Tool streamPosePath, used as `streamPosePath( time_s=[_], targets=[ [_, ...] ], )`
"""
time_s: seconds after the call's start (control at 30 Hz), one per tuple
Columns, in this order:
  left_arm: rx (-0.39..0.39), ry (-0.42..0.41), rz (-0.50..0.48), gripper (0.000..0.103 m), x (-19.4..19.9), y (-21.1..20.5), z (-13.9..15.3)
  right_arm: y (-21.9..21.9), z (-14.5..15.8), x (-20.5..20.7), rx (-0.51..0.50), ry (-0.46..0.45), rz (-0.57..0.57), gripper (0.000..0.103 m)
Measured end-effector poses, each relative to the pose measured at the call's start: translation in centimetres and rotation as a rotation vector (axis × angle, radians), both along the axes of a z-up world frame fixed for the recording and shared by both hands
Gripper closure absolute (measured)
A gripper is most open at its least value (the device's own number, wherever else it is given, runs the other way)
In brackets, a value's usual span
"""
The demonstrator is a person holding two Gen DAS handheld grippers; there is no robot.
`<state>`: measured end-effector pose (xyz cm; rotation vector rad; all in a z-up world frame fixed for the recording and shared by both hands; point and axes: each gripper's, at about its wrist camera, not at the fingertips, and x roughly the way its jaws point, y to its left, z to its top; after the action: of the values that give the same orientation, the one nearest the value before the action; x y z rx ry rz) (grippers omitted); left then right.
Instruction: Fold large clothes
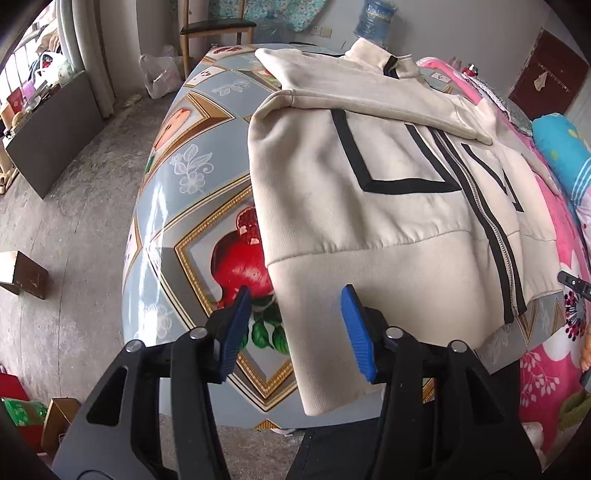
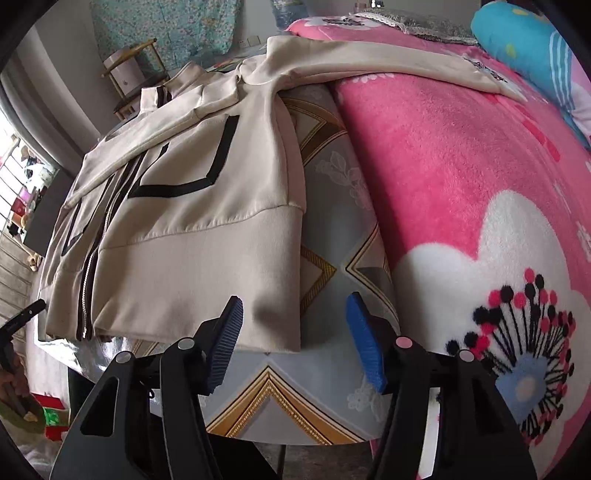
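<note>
A cream zip jacket (image 1: 388, 206) with black stripes lies front up on a table (image 1: 192, 155) covered in a fruit-print oilcloth. One sleeve (image 1: 369, 99) is folded across its chest. In the right wrist view the other sleeve (image 2: 388, 59) stretches out over the pink blanket. My left gripper (image 1: 295, 291) hangs open above the hem's left corner, its blue pads apart with nothing pressed between them. My right gripper (image 2: 295, 301) hangs open above the hem's right corner (image 2: 280, 317), with the pads clear of the cloth.
A bed with a pink floral blanket (image 2: 461, 166) and a blue pillow (image 2: 535, 48) adjoins the table's right side. Behind the table stand a chair (image 1: 218, 29), a water bottle (image 1: 375, 18) and a plastic bag (image 1: 159, 74). Boxes (image 1: 26, 273) sit on the concrete floor to the left.
</note>
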<state>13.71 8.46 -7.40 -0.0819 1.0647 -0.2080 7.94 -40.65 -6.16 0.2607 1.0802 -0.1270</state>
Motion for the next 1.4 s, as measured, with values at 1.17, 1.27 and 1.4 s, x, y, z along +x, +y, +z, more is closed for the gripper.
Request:
streamPosePath(
  time_s=[1.17, 1.27, 1.4],
  targets=[
    [0.081, 0.018, -0.050, 0.093, -5.5, 1.2, 1.3, -0.4, 1.9, -5.1, -0.065, 0.060, 0.006, 0.090],
    [0.089, -0.034, -0.040, 0.089, -6.1, 2.3, 3.1, 0.4, 5.3, -5.1, -0.180, 0.014, 0.019, 0.080],
    [0.056, -0.103, -0.067, 0.081, -4.6, 1.3, 5.3, 3.3, 7.5, -1.9, -0.100, -0.085, 0.123, 0.065]
  ],
)
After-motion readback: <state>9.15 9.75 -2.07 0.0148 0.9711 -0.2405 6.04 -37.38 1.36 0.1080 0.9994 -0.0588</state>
